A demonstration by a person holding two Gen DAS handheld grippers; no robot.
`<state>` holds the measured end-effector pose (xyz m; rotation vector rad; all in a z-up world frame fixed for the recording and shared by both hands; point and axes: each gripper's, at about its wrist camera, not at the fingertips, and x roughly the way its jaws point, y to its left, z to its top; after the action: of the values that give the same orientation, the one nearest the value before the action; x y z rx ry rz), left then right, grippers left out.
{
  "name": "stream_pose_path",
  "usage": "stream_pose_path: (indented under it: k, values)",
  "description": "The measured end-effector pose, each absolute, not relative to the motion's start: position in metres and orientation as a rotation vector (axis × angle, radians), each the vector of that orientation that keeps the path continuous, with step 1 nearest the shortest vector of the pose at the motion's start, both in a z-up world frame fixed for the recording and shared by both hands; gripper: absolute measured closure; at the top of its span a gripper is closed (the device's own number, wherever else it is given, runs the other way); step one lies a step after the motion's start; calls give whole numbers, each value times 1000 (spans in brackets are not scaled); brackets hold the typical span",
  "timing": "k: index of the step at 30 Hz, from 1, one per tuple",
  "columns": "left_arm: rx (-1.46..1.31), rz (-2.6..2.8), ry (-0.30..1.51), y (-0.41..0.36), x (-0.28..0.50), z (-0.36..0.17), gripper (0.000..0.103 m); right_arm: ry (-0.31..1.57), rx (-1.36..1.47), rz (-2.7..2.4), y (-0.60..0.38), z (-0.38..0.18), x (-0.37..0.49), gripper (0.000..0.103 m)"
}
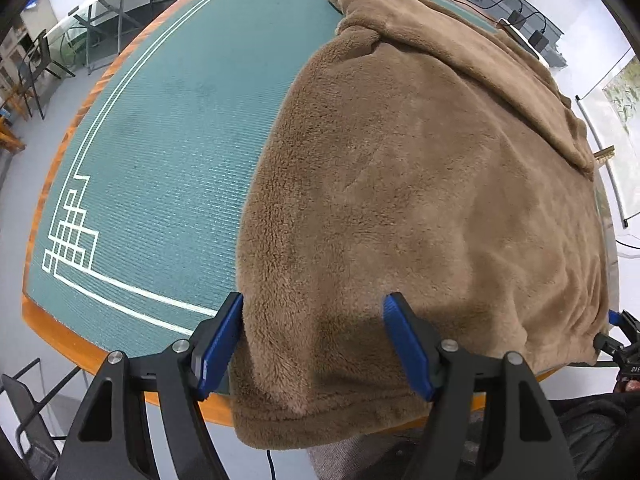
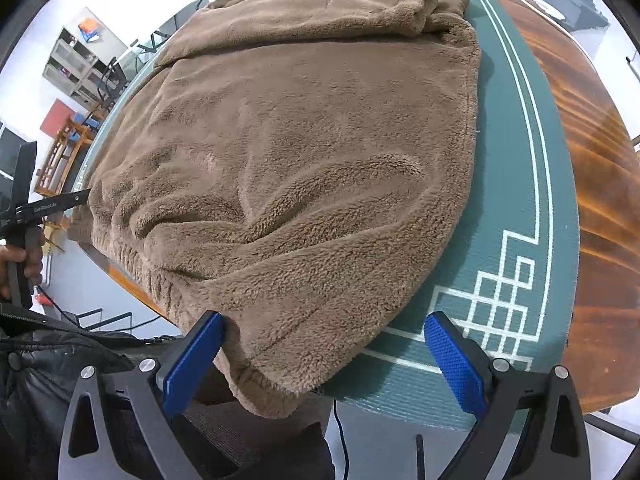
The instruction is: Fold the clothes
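The brown fleece garment lay spread flat on the green mat, its body broad and wrinkled, with a folded-over sleeve or upper part bunched at the far end. Its near hem hung over the table edge toward me, the ribbed band showing along the lower left in the right view. My left gripper sat at the garment's near left corner, jaws standing wide apart; the left blue pad touched the fleece edge right where cloth met mat, the right pad rested above the pile, nothing pinched between them. My right gripper was at the opposite near corner, jaws likewise spread wide; its left pad pressed against the drooping hem, its right pad was over bare mat, apart from the cloth. The mat carried white border lines and a stepped key pattern at its corners. It lay on a wooden table, reddish grain exposed to the right. My hand on the left tool's grip showed at the left margin of the right view. Shelving and chairs stood in the room beyond, cables trailing at the table's far end
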<state>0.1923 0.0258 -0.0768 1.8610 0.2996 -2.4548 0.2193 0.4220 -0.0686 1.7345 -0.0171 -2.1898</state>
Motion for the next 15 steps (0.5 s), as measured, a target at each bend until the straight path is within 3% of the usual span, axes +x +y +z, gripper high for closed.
stream_pose_path:
  k: [2,4,7,9,11,14,15]
  values:
    - [1868,-2459,291,27,193,-76,28,-8,1734,-2193,419,-69,218,5]
    - [1872,-2469,290,28,194,-73,44,1,1733,-2196,415,-69,217,10]
    - [1888,-2472,299,27,195,-70,62,-4,1728,-2197,417,-66,216,25]
    - [1900,-2472,336,24,196,-69,69,-30,1722,-2181,416,-65,215,43]
    - [1907,-2475,368,22,197,-68,71,-56,1715,-2159,415,-65,214,49]
    - [1914,-2473,385,21,199,-69,70,-80,1710,-2153,415,-66,213,49]
    - [1919,-2472,387,21,199,-69,65,-99,1709,-2149,416,-66,212,49]
